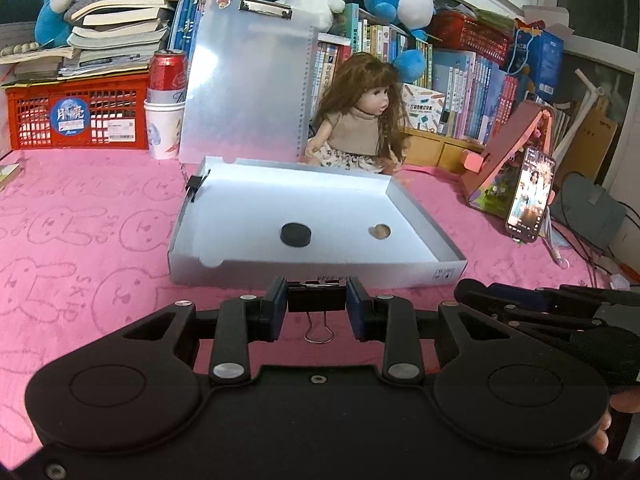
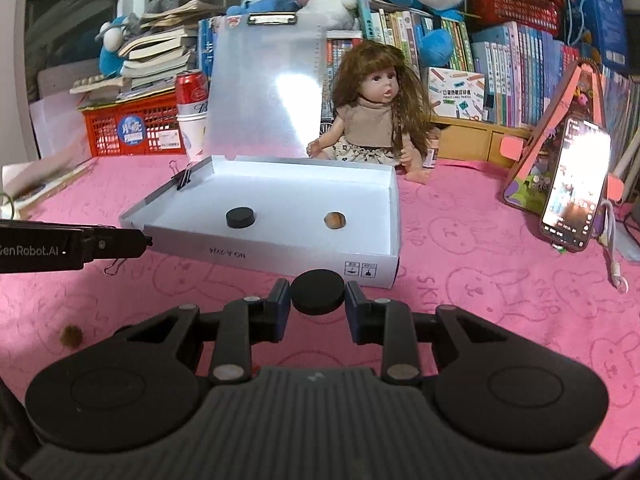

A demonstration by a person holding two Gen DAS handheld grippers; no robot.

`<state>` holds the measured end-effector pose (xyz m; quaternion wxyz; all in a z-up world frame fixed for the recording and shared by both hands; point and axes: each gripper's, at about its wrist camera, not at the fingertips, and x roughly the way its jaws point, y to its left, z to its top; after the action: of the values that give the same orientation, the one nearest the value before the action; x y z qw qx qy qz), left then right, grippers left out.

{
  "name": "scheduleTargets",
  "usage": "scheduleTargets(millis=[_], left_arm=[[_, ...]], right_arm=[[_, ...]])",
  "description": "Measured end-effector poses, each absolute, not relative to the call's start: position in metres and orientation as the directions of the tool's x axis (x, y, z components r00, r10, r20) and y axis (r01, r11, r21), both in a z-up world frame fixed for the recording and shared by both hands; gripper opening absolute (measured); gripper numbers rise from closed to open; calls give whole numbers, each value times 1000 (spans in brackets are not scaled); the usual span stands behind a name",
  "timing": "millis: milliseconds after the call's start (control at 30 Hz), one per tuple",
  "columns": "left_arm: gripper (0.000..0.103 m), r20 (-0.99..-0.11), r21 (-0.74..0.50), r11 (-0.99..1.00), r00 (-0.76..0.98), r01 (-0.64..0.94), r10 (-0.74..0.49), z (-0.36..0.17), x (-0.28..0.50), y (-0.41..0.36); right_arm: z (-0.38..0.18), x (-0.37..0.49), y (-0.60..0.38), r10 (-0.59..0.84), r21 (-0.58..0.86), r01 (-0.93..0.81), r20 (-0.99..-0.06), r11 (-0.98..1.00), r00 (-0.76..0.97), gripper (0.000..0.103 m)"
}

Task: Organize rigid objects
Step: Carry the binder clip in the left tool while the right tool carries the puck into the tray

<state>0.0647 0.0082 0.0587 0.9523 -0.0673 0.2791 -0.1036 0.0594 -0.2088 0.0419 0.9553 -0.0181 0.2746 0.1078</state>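
Note:
An open white box [image 1: 400, 274] [image 2: 280, 254] lies on the pink cloth with its clear lid standing up behind it. Inside rest a black disc [image 1: 295, 234] [image 2: 240, 216] and a small brown round piece [image 1: 379, 232] [image 2: 335, 220]. A black binder clip [image 1: 195, 186] [image 2: 183, 179] sits on the box's left wall. My left gripper [image 1: 317, 302] is shut on another black binder clip [image 1: 317, 300], in front of the box's near wall. My right gripper [image 2: 317, 294] is shut on a second black disc [image 2: 317, 292], near the box's front right corner.
A doll [image 1: 362, 120] [image 2: 380, 112] sits behind the box. A lit phone [image 1: 530, 196] [image 2: 576, 184] leans on a pink stand at the right. A red crate [image 1: 76, 114], a can on a paper cup [image 1: 166, 104], books and plush toys line the back. A small brown piece [image 2: 71, 336] lies on the cloth at left.

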Motion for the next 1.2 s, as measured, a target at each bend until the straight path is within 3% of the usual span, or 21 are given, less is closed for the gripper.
scheduleTargets(millis=[733, 1200], left_arm=[[30, -595, -268, 955, 759, 124, -265, 78, 185, 7], [30, -642, -264, 961, 728, 83, -239, 54, 268, -5]], right_arm=[[68, 172, -227, 259, 261, -121, -599, 958, 757, 35], [43, 243, -211, 232, 221, -109, -666, 969, 709, 35]])
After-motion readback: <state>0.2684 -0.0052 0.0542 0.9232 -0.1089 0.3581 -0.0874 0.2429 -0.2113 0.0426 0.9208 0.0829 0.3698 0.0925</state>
